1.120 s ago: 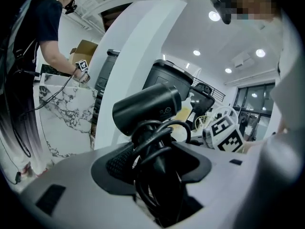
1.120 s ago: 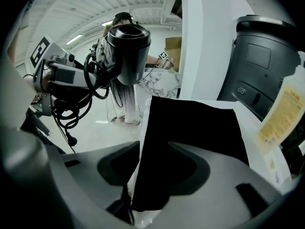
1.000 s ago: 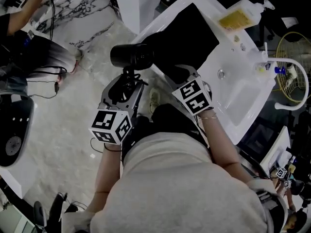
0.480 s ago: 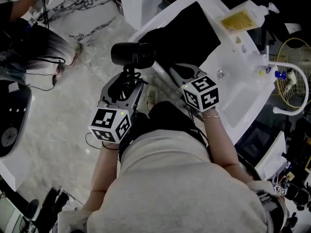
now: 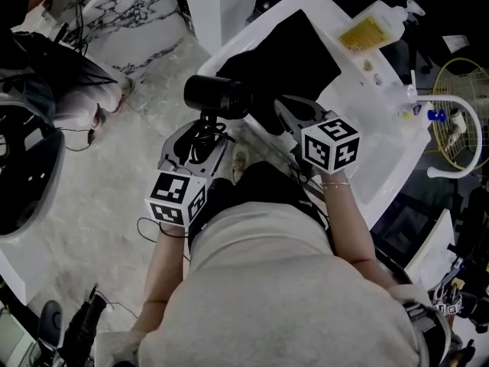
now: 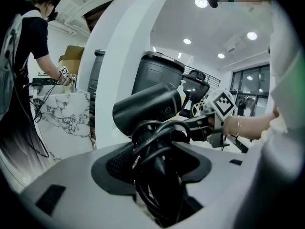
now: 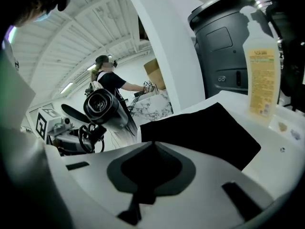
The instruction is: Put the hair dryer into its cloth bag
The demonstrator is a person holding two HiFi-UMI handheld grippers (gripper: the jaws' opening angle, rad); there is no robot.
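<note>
Dryer is in the air off the near edge of the tabletop, barrel level with one end at the bag. My left tongs are clamped on its handle with the coiled cord caught in the grip. The bag lies flat and black on the white top; my right tongs have just been closing and look pinched together on its near hem, thin cloth between the pads. Best course, I judge: lift one layer only so the mouth gapes, then feed the barrel in end first, keeping cord loops clear of the hem.
</note>
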